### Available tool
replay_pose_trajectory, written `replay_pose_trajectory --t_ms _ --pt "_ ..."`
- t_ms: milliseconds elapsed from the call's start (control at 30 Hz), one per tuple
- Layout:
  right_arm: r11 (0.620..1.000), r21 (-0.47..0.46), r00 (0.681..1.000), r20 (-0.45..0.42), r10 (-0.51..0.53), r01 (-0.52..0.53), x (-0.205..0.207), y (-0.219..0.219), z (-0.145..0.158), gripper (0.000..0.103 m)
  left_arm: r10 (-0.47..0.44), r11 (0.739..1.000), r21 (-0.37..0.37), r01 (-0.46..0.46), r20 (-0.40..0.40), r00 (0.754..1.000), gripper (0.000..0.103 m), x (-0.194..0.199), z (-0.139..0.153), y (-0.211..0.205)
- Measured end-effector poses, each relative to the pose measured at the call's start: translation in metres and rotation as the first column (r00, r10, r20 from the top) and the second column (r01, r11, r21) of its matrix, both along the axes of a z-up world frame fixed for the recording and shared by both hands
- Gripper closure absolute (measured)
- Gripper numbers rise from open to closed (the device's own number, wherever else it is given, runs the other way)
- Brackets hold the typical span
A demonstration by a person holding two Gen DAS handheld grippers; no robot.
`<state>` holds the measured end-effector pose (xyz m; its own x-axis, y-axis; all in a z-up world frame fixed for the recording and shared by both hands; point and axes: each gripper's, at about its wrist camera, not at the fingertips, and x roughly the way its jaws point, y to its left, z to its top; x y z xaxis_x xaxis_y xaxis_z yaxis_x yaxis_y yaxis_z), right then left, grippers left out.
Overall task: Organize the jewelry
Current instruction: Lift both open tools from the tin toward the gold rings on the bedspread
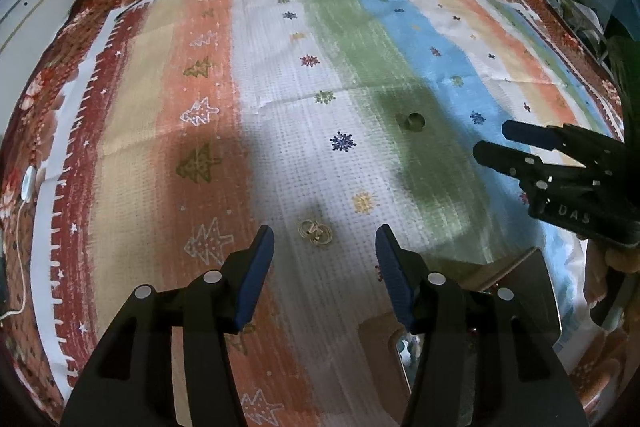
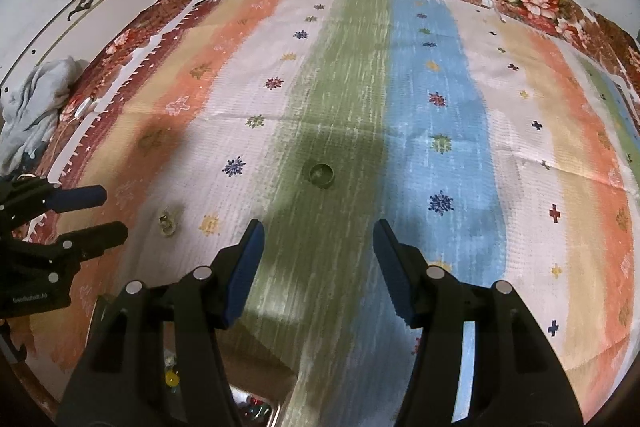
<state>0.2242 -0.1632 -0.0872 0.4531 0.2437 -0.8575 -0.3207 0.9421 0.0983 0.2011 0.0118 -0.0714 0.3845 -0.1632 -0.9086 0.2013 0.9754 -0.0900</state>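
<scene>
Pick-up step, by my reading: left tool (image 1: pixel 325 241) released and empty, the small gold jewelry cluster (image 1: pixel 315 233) lying on the striped cloth (image 1: pixel 280 75) just ahead between its tips, lower centre of frame. Right tool (image 2: pixel 318 239) also released and empty, short of the dark ring-like piece (image 2: pixel 321 175) at mid-frame on the green stripe. Next move likely calls for lowering the left tool squarely over the cluster before clenching.

Black left gripper (image 1: pixel 325 239), right gripper (image 2: pixel 319 233); blue pads, silver screws.

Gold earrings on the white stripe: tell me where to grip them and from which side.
Come from above with the left gripper, jaws straddling the gold earrings. They lie flat in a small tangled cluster, so pinch the raised middle where the loops overlap, probably lifting both together.
</scene>
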Motion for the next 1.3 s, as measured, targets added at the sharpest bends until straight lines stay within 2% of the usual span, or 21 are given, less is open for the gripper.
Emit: replay_pose_trajectory --t_ms 233,367,800,1000,1300 --pt "1.000 -0.004 0.999 -0.033 -0.007 0.007 0.019 0.001 -0.014 0.046 -0.002 1.000 0.005 0.003 -0.045 0.999 0.050 0.010 -0.012 -0.001" --pt "1.000 -0.005 0.999 -0.048 -0.004 0.004 0.026 0.004 -0.019 0.046 0.019 0.995 -0.096 -0.030 -0.112 0.993 0.049 0.016 -0.020 0.007" --pt "1.000 0.010 0.995 -0.102 0.000 0.001 0.052 0.015 -0.036 0.042 0.012 0.999 -0.042 -0.020 -0.164 0.986 0.048 0.026 -0.040 0.001" --pt "0.999 0.036 0.991 -0.135 0.002 0.003 0.064 0.019 -0.044 0.042 0.012 0.999 -0.032 -0.018 -0.181 0.983 0.048 0.029 -0.046 0.003" --pt "1.000 0.007 0.983 -0.184 0.015 -0.014 0.080 0.025 -0.056 0.042 0.002 0.999 -0.042 -0.010 -0.206 0.979 0.048 0.032 -0.052 0.005"
